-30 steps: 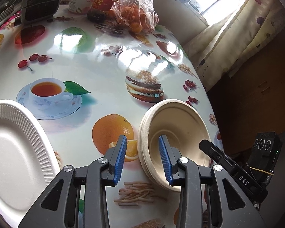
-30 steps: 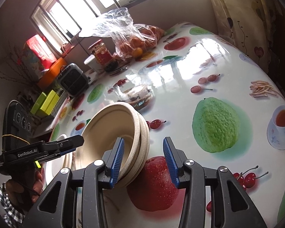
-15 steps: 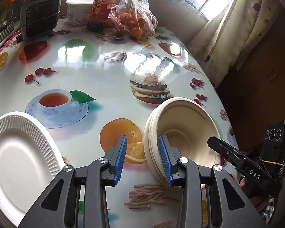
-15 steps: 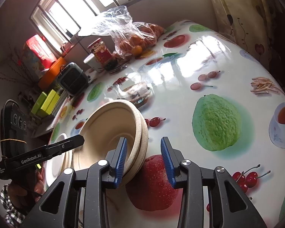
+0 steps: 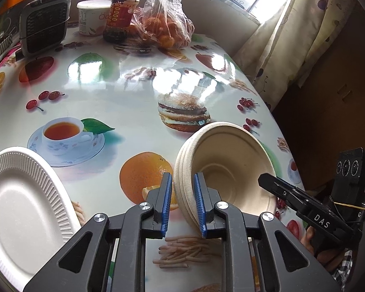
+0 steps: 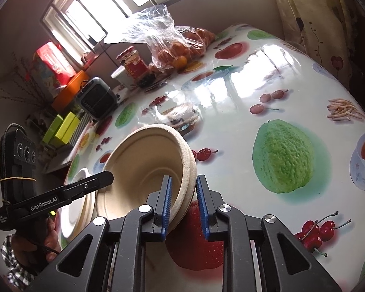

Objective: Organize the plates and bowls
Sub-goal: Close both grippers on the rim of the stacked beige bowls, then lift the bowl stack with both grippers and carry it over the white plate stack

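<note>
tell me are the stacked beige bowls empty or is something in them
Empty. The top of the stacked beige bowls shows only a bare inside in both wrist views; each gripper's jaws straddle a rim.

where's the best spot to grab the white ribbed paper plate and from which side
Take the white ribbed paper plate by its raised fluted rim, on the edge nearest the left gripper. It looks thin and shallow, lying flat on the table, so probably slide one jaw under the lip from the side and pinch across it rather than pressing down from above.
</note>
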The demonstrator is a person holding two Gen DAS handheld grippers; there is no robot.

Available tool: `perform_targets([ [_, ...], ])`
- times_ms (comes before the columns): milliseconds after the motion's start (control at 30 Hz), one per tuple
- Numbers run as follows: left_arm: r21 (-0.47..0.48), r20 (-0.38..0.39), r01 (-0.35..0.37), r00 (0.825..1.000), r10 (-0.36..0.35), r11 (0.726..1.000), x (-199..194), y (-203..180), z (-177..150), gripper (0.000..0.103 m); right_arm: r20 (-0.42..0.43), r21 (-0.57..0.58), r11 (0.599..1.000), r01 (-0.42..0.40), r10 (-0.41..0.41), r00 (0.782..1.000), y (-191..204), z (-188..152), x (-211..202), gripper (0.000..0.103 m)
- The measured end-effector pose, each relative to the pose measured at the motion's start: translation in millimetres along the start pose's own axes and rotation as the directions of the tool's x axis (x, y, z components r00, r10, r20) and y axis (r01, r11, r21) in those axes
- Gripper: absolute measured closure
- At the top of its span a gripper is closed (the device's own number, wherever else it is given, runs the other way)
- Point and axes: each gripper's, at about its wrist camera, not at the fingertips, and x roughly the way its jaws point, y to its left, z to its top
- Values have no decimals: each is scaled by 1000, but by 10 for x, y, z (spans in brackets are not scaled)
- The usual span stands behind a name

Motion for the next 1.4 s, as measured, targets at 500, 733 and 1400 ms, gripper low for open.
perform_targets([
  [500,6,3,-6,1000,6,1000,-8,-5,4,86,1,1,1000,1,-1,1000,-8,-2,0,84],
  [733,-1,3,-1,1000,1,1000,-9,0,5,86,0,2,1000,2,-2,1000,-12,1,1,85],
  [1400,-43,31,7,999,-6,999,-246,90,0,86,2,1,1000,-8,8,1000,145,33,-46,88],
])
